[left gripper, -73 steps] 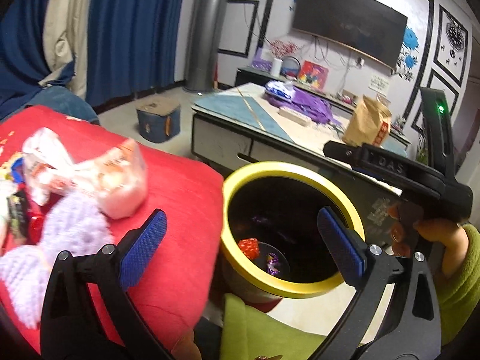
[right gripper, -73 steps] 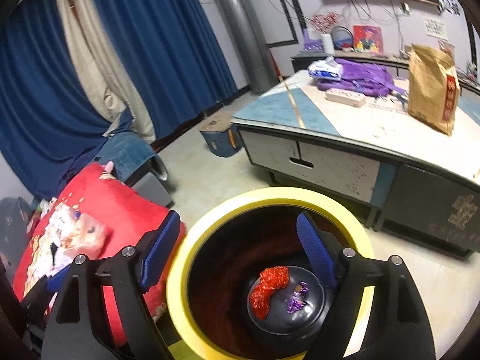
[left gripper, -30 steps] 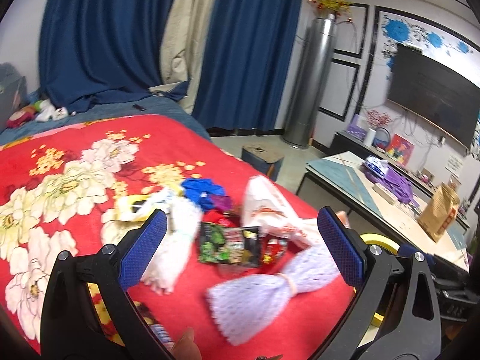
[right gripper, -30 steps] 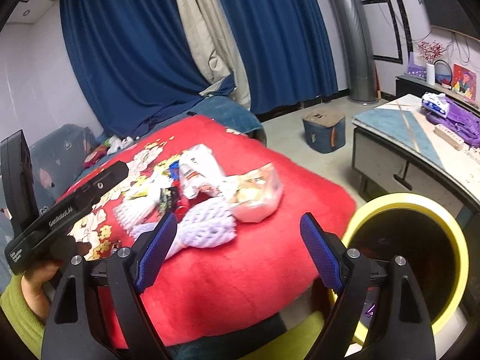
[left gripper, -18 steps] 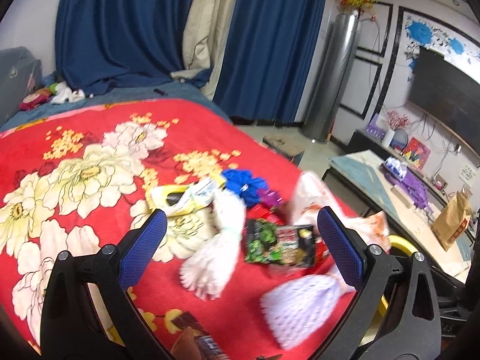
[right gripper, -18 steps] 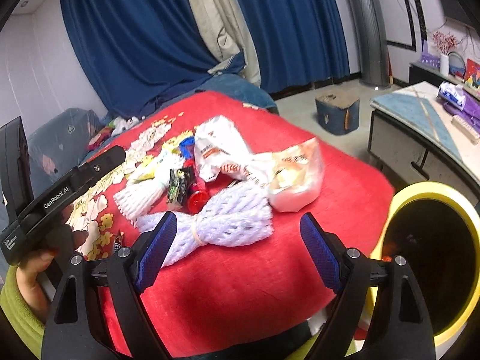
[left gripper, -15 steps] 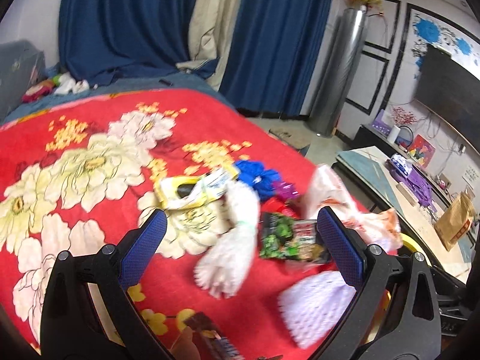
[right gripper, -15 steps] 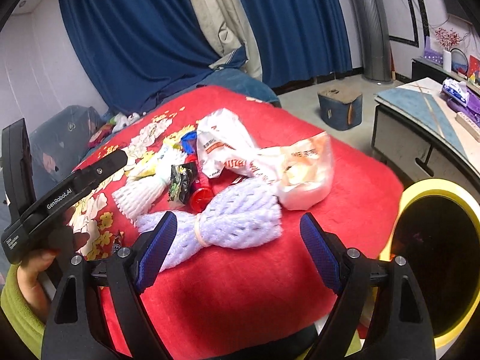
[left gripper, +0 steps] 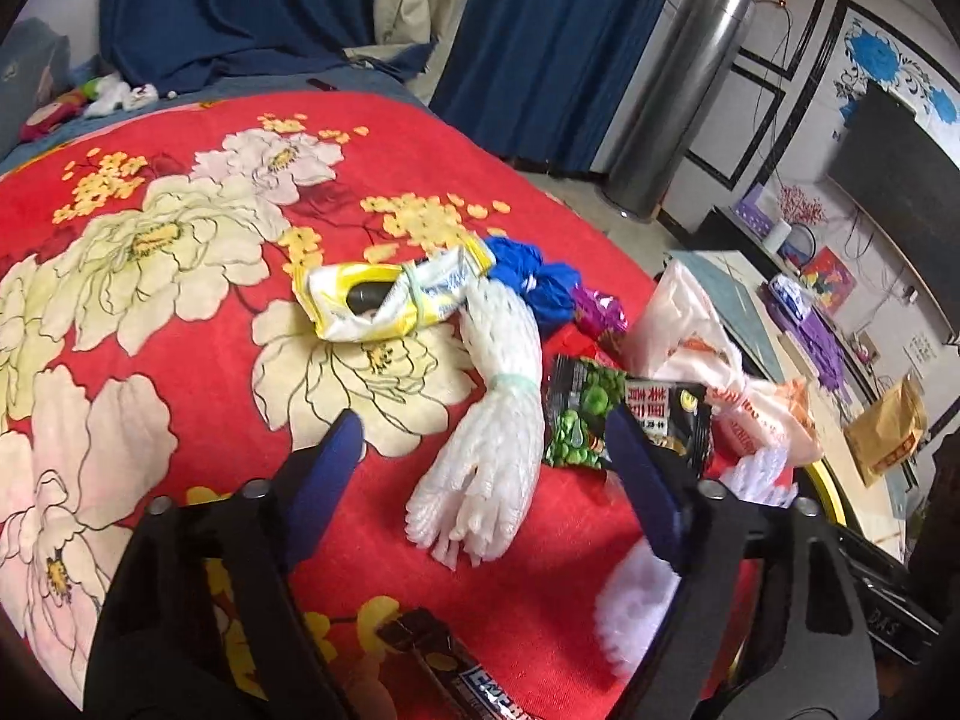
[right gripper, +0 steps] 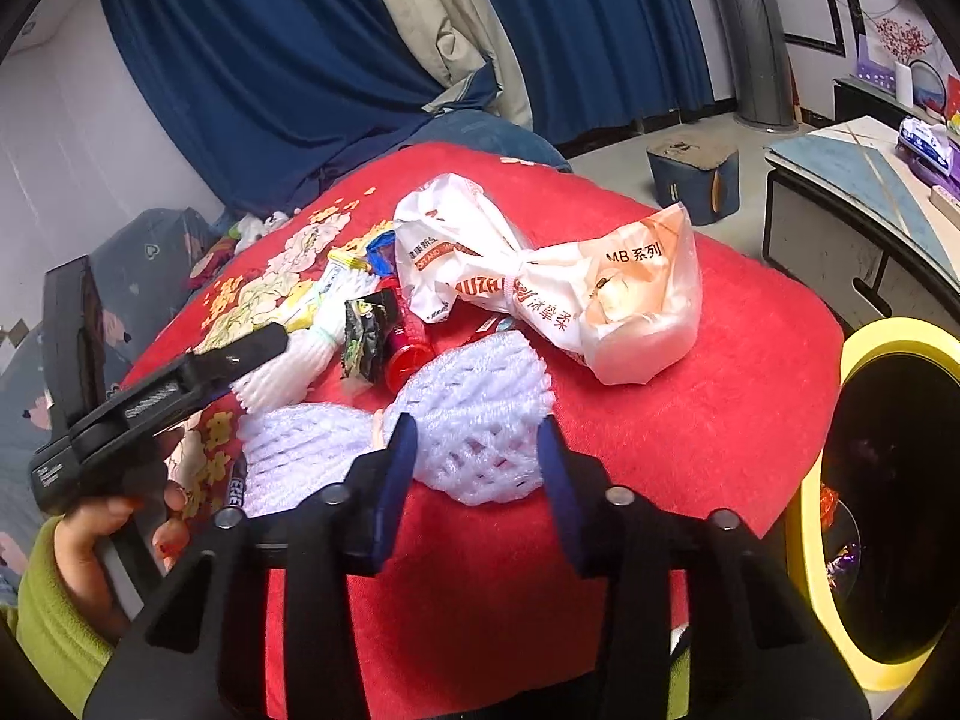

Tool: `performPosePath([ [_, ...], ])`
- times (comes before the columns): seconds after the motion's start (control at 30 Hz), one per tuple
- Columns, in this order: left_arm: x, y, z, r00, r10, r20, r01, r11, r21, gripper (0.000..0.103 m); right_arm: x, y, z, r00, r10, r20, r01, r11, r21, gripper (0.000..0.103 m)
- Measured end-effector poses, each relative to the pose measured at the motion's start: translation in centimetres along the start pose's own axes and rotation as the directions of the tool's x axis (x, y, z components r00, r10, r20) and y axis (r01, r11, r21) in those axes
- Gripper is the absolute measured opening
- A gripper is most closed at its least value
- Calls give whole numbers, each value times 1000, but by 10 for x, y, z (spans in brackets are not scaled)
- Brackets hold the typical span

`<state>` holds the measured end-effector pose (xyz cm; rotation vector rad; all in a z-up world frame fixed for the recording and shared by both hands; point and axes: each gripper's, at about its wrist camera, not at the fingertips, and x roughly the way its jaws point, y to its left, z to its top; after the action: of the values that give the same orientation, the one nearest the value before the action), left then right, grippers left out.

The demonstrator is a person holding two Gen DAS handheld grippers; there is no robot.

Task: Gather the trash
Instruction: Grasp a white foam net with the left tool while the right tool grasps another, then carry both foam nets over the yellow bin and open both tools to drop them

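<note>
My right gripper (right gripper: 474,456), jaws half open and empty, straddles the lavender foam net (right gripper: 474,420) left of the bin (right gripper: 864,360); I close gently.

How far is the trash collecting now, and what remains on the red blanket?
Done: a few wrappers lie in the yellow bin. In hand: nothing; the right gripper straddles the purple foam net, fingers apart. The left gripper is open near the white foam net. Left: plastic bag, snack packet.
</note>
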<state>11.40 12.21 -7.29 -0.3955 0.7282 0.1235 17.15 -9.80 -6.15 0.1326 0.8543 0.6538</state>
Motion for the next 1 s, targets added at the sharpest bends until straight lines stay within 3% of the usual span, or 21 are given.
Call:
performPosePath([
  [0.07,1,0,-1,1000,-4,-12,4,1000,-5,60,-5,1,-1,1000,3,5,-3,1000,-16,29],
  [0.2,3,0,-2,1000,-12,-29,12,1000,-5,41,-13,6,-3,1000,-2,28,3,999,-48,25],
  [0.27,4,0,-2,999,-20,-35,19,1000,-3,21,-16,7,-3,999,-5,34,7,998,-62,22],
  [0.33,4,-1,-2,999,-32,-39,32,999,-3,15,-20,8,-4,999,-2,37,5,998,-69,21],
  [0.53,-6,-3,6,997,-68,-19,68,998,10,11,-29,14,-5,998,2,61,4,995,-104,17],
  [0.83,-48,-6,28,992,-78,103,75,997,26,11,-50,19,-6,994,15,108,1,990,-139,16],
  [1.0,-59,-14,33,986,-107,129,102,994,47,11,-67,23,-2,988,12,155,13,988,-155,15],
])
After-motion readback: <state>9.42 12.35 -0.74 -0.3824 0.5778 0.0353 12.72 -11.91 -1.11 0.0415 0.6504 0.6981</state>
